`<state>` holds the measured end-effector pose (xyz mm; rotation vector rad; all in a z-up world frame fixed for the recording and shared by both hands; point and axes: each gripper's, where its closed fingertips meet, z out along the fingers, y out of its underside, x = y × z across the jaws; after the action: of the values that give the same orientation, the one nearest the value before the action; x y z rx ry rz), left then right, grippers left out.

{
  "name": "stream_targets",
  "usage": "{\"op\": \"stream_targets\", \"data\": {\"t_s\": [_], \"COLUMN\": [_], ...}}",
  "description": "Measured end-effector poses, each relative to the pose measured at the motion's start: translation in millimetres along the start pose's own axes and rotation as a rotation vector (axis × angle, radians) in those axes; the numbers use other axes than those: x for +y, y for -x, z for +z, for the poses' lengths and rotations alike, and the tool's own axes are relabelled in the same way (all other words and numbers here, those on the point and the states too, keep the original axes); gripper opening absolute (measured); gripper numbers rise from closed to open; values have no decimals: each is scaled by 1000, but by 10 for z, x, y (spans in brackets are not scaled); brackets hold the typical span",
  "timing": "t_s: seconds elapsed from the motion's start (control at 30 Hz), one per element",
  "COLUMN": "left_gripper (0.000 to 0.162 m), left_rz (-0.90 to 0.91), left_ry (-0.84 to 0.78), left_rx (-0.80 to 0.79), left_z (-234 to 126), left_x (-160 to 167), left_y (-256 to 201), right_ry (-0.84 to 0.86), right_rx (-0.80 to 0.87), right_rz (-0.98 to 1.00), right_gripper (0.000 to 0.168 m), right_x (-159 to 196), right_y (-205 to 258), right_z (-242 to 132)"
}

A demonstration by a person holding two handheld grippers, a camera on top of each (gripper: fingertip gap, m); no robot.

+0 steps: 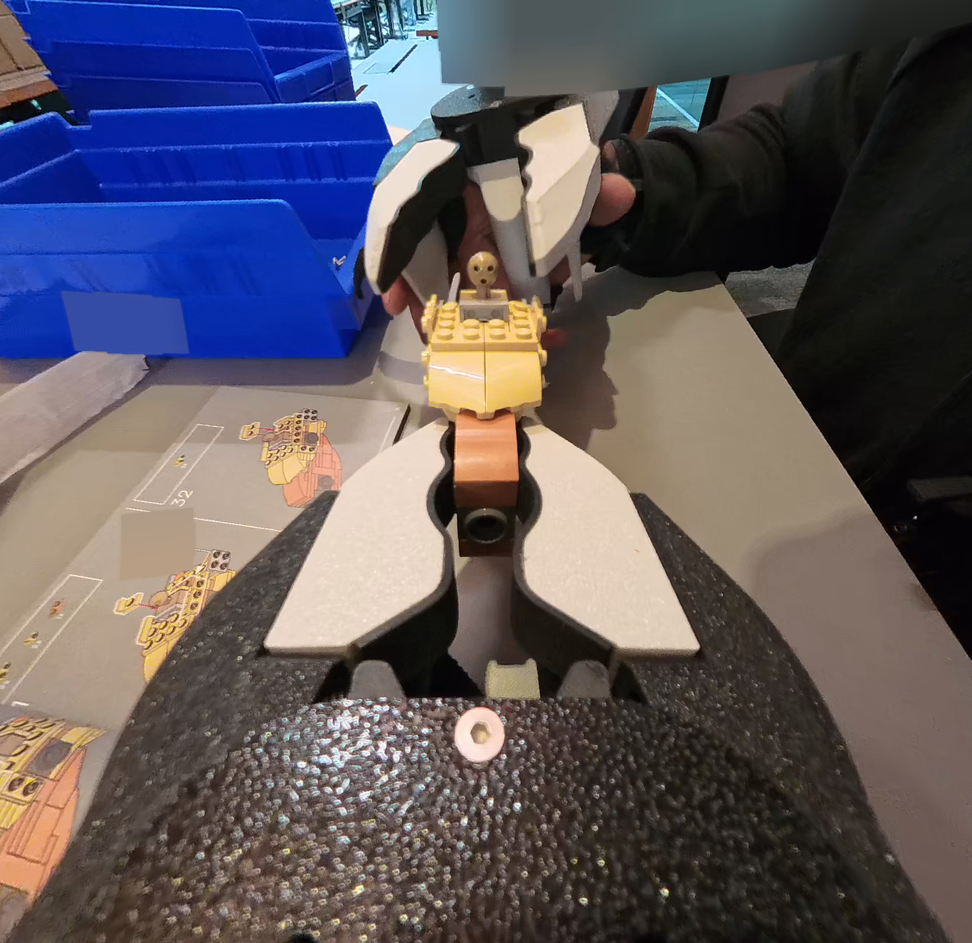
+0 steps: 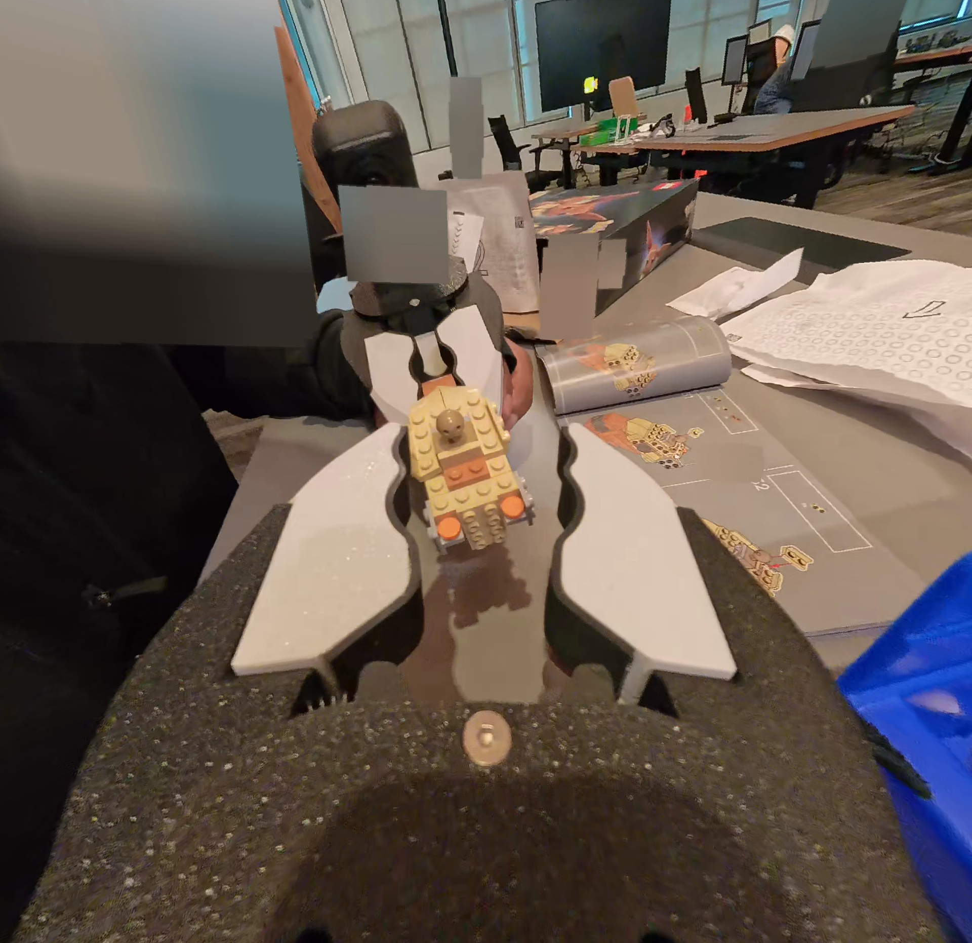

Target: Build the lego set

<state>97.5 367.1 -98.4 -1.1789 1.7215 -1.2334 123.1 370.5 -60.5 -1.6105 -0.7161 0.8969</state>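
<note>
Left wrist view takes in the grey table [image 1: 699, 444] first, with stacked blue storage bins [image 1: 173, 223] ranged along its far left and an open instruction booklet [image 1: 173, 502] lying flat at the left, its pages printed with pictures of a tan and orange build. A person's dark sleeve [image 1: 820, 181] fills the right side. The left gripper [image 1: 486, 444] is clamped on the brown rear block of the lego model [image 1: 484, 360], so the tan studded body sticks out beyond the fingertips, held clear above the table. Facing it, the right gripper [image 1: 473, 244] comes in from above with its white fingers [image 1: 557, 191] spread on either side of the model's far end; a tan round head piece [image 1: 483, 268] stands upright on top of the model there

In the right wrist view the same table [image 2: 841, 476] carries the booklet [image 2: 736, 476], one page curled into a roll, a dark lego box [image 2: 631, 223] behind it and crumpled white paper bags [image 2: 868, 333] at the right. A corner of a blue bin [image 2: 925, 707] shows at the lower right. The right gripper [image 2: 481, 444] has its fingers [image 2: 336, 549] released and wide apart, the model [image 2: 463, 476] lying between them; I cannot tell whether either pad touches it. The left gripper [image 2: 434, 370] grips the model's far end
</note>
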Motion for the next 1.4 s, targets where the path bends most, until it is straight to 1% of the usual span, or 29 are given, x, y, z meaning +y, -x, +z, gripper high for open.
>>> {"op": "stream_targets", "data": {"t_s": [0.17, 0.27, 0.57, 0.8, 1.1, 1.23, 1.4], "left_gripper": [18, 18, 18, 18, 18, 18, 18], "left_rz": [6, 5, 20, 10, -5, -35, -22], "left_ry": [0, -9, -28, -38, -76, -116, -132], "left_rx": [5, 7, 14, 6, 33, 38, 6], "left_z": [1, -3, 11, 7, 1, -8, -12], "left_x": [0, -11, -42, -54, -109, -165, -187], "left_y": [-13, -15, -46, -29, -68, -70, -43], "right_ry": [18, 18, 18, -3, -34, -53, -42], "right_rx": [-3, -10, -42, -92, -137, -152, -155], "right_rz": [-7, 9, 31, 60, 93, 152, 258], "right_gripper": [52, 47, 46, 29, 33, 35, 37], "right_x": [54, 63, 74, 52, 18, -23, -50], "right_y": [6, -8, 29, 90, 119, 114, 94], "right_z": [25, 20, 32, 41, 28, 26, 30]}}
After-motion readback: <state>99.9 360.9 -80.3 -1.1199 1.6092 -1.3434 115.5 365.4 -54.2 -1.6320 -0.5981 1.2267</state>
